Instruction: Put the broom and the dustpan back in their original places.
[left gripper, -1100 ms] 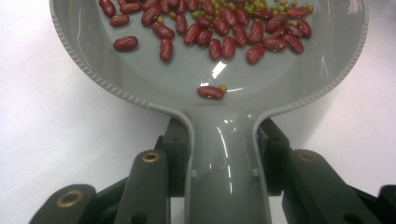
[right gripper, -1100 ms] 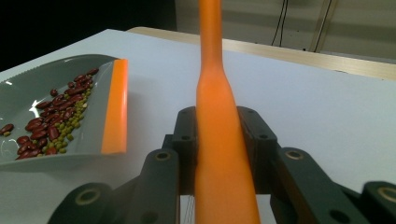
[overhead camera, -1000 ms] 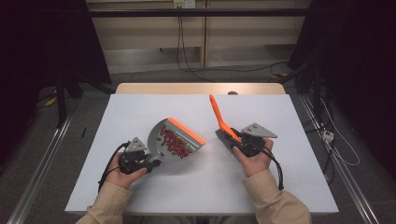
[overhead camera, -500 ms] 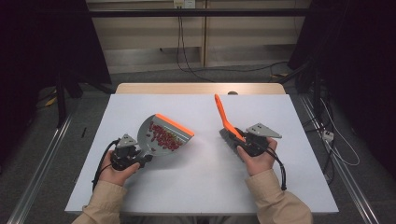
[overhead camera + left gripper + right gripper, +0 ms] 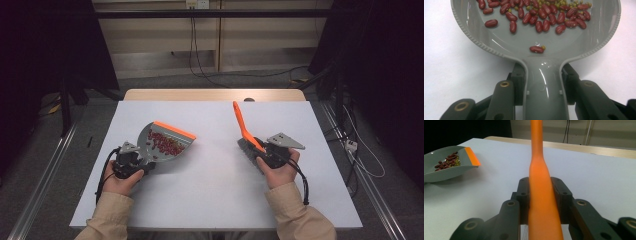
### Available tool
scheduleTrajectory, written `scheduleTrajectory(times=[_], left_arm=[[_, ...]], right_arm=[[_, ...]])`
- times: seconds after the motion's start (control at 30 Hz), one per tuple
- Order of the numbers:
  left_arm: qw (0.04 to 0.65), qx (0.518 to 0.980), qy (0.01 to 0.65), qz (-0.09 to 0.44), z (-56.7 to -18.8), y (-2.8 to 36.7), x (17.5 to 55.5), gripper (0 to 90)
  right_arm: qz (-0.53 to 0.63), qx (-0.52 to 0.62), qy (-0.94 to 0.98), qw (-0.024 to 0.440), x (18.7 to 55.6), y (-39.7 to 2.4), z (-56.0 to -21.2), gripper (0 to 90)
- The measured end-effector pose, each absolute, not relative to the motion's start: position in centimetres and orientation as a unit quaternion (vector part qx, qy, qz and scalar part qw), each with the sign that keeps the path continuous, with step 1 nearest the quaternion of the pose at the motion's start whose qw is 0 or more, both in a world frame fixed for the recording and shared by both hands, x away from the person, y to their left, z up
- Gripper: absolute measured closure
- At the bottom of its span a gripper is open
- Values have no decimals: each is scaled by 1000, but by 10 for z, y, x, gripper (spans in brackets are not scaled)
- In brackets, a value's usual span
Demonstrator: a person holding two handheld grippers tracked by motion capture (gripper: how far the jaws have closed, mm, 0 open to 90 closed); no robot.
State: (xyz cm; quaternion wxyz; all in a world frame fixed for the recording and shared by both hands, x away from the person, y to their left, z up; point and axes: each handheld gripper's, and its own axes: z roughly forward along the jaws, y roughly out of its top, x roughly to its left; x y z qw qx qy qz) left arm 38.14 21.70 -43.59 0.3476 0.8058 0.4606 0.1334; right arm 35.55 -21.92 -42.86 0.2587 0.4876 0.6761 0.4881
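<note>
While one dustpan (image 5: 165,142) sits clenched in the left hand-held gripper (image 5: 131,161), the right hand-held gripper (image 5: 260,152) grasps one brush (image 5: 243,127).

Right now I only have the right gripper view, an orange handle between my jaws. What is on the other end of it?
Observer: Grey bristles. It is a brush, handle up, in the right gripper.
Operator: And who holds that grey dustpan?
Observer: The left gripper, shut on the dustpan by its grey handle.
Operator: Just red beans in it?
Observer: No, small green ones lie among the red beans too.
</note>
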Motion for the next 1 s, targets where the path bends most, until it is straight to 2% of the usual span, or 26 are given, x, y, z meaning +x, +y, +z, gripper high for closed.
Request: scheduleTrajectory(times=[1.0], left_arm=[[312, 774, 529, 153, -446, 229, 398, 638]], right_arm=[[477, 501, 672, 265, 362, -228, -434, 713]])
